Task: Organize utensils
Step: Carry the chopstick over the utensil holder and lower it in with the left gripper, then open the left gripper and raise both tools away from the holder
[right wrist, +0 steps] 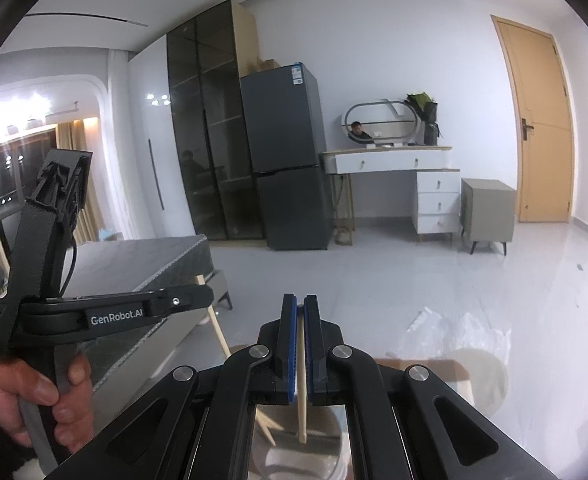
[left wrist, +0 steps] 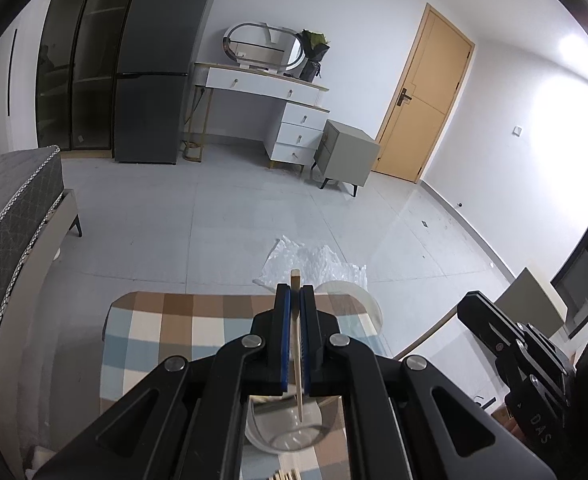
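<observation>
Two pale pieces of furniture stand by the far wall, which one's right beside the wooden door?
The grey nightstand on dark legs. It stands between the white dresser and the door; the dresser, with the oval mirror on top, sits further from the door, beside the fridge.

You've got two grippers, one per hand: left gripper (left wrist: 295, 294), right gripper (right wrist: 300, 302). Each clamps one wooden chopstick, so two held: left's chopstick (left wrist: 296, 344), right's chopstick (right wrist: 302, 396). One more chopstick end (right wrist: 266, 428) shows low in the right wrist view, so three at least. More wooden ends (left wrist: 282, 475) at the near edge of the checkered tablecloth (left wrist: 174, 328); can't count them. One clear glass (left wrist: 290, 428). One round white plate (left wrist: 368, 304) at the tabletop's far right corner. One hand (right wrist: 34, 404) visible.
</observation>
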The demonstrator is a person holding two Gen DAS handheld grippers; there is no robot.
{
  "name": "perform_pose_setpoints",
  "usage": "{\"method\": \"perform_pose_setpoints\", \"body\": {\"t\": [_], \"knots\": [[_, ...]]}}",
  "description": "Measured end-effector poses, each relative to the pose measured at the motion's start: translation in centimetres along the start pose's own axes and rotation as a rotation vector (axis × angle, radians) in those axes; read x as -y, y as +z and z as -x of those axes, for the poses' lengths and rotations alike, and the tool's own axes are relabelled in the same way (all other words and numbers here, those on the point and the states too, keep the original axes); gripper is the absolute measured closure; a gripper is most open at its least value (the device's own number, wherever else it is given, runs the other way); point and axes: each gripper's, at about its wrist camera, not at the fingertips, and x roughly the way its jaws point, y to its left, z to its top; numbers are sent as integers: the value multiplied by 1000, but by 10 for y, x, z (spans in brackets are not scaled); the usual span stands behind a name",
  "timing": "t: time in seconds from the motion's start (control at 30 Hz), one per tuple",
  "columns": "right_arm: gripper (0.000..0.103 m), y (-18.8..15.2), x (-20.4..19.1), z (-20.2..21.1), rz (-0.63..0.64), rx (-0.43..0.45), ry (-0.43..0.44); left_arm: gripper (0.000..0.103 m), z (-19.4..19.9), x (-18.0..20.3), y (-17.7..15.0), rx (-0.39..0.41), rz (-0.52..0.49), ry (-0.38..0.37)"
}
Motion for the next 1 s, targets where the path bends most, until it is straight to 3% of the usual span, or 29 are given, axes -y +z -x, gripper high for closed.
{"method": "perform_pose_setpoints", "body": {"t": [0.3, 0.53, 1.0], "knots": [[101, -8, 2, -26, 4, -22, 10, 103, -24, -5, 5, 10, -6, -17], [100, -20, 2, -45, 21, -76, 8, 103, -31, -10, -10, -4, -21, -17], [97, -43, -2, -62, 10, -201, 40, 103, -39, -15, -14, -105, -28, -62]]}}
